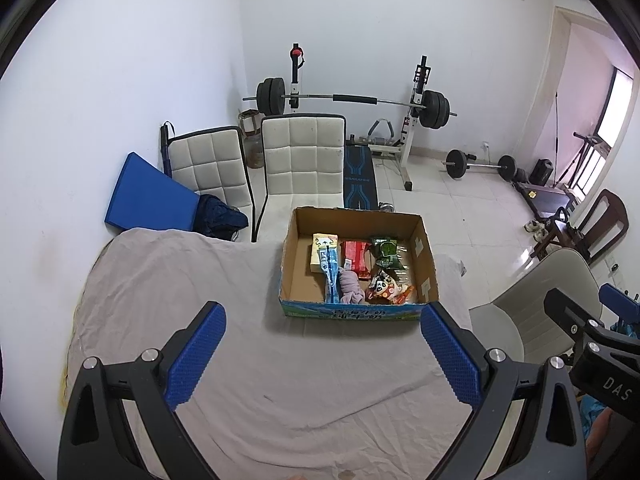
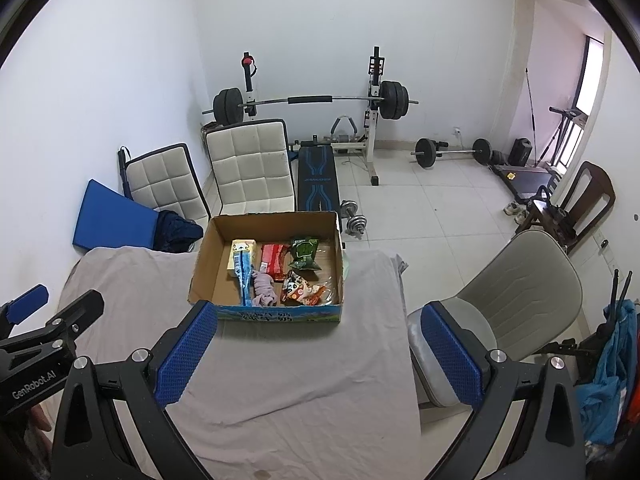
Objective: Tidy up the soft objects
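An open cardboard box (image 1: 290,256) (image 2: 206,258) stands at the far side of a table covered with a grey cloth (image 1: 180,280) (image 2: 304,360). Inside lie a yellow-white pack (image 1: 323,250), a blue tube (image 1: 330,276), a red packet (image 1: 355,258), a green packet (image 1: 386,252), a pale purple cloth (image 1: 351,286) and a cartoon snack bag (image 1: 386,288). My left gripper (image 1: 324,356) is open and empty above the cloth, in front of the box. My right gripper (image 2: 318,354) is open and empty too, to the right of the left one.
Two white padded chairs (image 1: 304,160) stand behind the table, with a blue mat (image 1: 148,196) against the wall. A barbell rack (image 1: 352,100) and weight bench stand at the back. A beige chair (image 2: 516,292) stands right of the table.
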`<state>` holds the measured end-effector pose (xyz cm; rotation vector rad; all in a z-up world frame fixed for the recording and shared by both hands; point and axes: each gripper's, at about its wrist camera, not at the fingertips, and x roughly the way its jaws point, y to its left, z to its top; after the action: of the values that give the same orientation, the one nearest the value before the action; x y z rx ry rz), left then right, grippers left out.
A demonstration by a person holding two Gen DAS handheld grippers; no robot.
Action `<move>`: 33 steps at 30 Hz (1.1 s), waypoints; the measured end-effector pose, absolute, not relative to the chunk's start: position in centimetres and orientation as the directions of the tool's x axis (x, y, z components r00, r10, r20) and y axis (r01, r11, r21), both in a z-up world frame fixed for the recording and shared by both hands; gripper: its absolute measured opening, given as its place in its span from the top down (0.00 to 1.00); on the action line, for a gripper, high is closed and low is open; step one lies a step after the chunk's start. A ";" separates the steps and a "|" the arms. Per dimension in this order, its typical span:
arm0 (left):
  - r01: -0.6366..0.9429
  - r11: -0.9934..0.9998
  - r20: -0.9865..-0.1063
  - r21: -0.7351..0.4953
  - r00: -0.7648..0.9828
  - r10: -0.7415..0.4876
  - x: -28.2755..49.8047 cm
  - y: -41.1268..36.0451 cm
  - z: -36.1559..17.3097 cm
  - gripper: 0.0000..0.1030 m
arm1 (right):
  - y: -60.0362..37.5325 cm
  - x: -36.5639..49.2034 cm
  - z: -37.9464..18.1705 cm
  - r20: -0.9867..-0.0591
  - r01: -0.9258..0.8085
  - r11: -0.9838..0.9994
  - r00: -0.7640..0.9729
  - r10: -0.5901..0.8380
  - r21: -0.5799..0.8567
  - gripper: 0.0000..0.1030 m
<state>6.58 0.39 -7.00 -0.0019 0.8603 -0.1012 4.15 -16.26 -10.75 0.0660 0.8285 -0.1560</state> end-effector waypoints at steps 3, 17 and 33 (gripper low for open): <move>0.086 0.995 -0.754 -0.042 0.651 -0.088 6.5 0.3 -6.8 0.03 | -16.3 4.1 -10.8 -0.737 0.167 0.986 0.666 -0.113 0.001 0.00; 0.084 0.996 -0.743 -0.036 0.664 -0.083 6.4 0.0 -6.1 0.03 | -16.6 3.5 -10.8 -0.731 0.186 0.982 0.672 -0.118 0.012 0.00; 0.086 0.995 -0.734 -0.040 0.673 -0.088 6.4 -0.1 -5.7 0.03 | -16.7 3.1 -11.0 -0.733 0.194 0.981 0.670 -0.118 0.019 0.00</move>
<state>6.35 -0.11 -5.66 -0.0020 0.8264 -0.0981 3.06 -16.67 -10.95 0.0982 0.8185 -0.1760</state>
